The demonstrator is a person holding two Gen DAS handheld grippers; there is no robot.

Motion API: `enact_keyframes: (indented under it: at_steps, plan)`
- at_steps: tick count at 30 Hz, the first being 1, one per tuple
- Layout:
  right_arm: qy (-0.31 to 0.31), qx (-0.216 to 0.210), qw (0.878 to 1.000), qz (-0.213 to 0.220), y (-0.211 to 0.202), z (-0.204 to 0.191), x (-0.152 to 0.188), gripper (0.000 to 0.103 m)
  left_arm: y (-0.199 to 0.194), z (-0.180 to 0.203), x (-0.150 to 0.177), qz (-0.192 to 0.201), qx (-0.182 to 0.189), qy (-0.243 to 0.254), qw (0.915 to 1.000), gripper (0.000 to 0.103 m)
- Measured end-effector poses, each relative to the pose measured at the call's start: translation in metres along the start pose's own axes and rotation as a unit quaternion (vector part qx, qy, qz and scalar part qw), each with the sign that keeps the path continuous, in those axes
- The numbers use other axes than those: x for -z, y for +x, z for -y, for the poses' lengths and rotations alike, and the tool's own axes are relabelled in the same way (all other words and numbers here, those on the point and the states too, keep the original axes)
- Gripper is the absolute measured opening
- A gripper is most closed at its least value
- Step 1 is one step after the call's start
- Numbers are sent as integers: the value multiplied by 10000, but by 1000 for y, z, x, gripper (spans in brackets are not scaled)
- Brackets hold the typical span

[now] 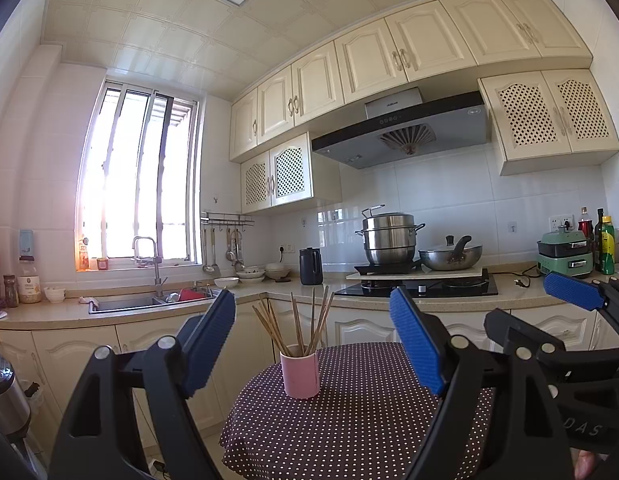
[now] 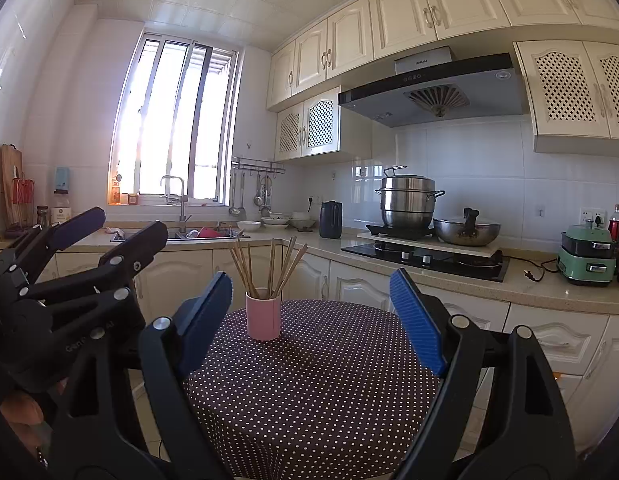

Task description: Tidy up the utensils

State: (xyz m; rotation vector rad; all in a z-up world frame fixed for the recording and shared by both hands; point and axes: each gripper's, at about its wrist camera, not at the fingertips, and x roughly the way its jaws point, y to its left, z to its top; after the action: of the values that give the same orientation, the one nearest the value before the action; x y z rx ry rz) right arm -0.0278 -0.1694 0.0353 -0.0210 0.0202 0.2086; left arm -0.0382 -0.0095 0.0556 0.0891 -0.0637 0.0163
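Note:
A pink cup (image 1: 300,376) (image 2: 263,316) stands upright on a round table with a dark polka-dot cloth (image 1: 361,428) (image 2: 317,392), towards its far edge. Several wooden chopsticks (image 1: 296,326) (image 2: 271,266) stand in the cup and fan outward. My left gripper (image 1: 311,308) is open, held level short of the cup, with nothing between its blue pads. My right gripper (image 2: 311,280) is open too and empty, with the cup ahead and slightly left. Each wrist view shows the other gripper beside it: the right gripper (image 1: 521,298) and the left gripper (image 2: 129,222).
Behind the table an L-shaped kitchen counter (image 1: 269,290) carries a sink (image 1: 149,302), bowls (image 1: 251,274), a dark kettle (image 1: 310,266), a hob with a steel pot (image 1: 389,240) and a wok (image 1: 449,256), a green appliance (image 1: 565,254) and bottles (image 1: 607,244). Cabinets line the wall below.

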Motion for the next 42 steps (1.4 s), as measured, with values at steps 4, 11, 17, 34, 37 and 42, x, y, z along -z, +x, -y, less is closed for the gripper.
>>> enact_keyframes:
  at_steps: [4, 11, 17, 34, 37, 42]
  plan:
    - [2, 2, 10000, -6, 0, 0, 1, 80, 0, 0, 0, -2, 1, 4, 10000, 78]
    - [1, 1, 10000, -9, 0, 0, 1, 80, 0, 0, 0, -2, 0, 1, 10000, 78]
    - [-3, 2, 10000, -12, 0, 0, 1, 80, 0, -1, 0, -6, 1, -2, 10000, 78]
    - [6, -10, 10000, -23, 1, 1, 3, 80, 0, -2, 2, -12, 8, -1, 10000, 78]
    - [-4, -3, 10000, -21, 1, 1, 3, 80, 0, -3, 2, -13, 9, 2, 10000, 78]
    - [2, -10, 10000, -24, 1, 2, 5, 80, 0, -3, 3, -13, 9, 3, 10000, 78]
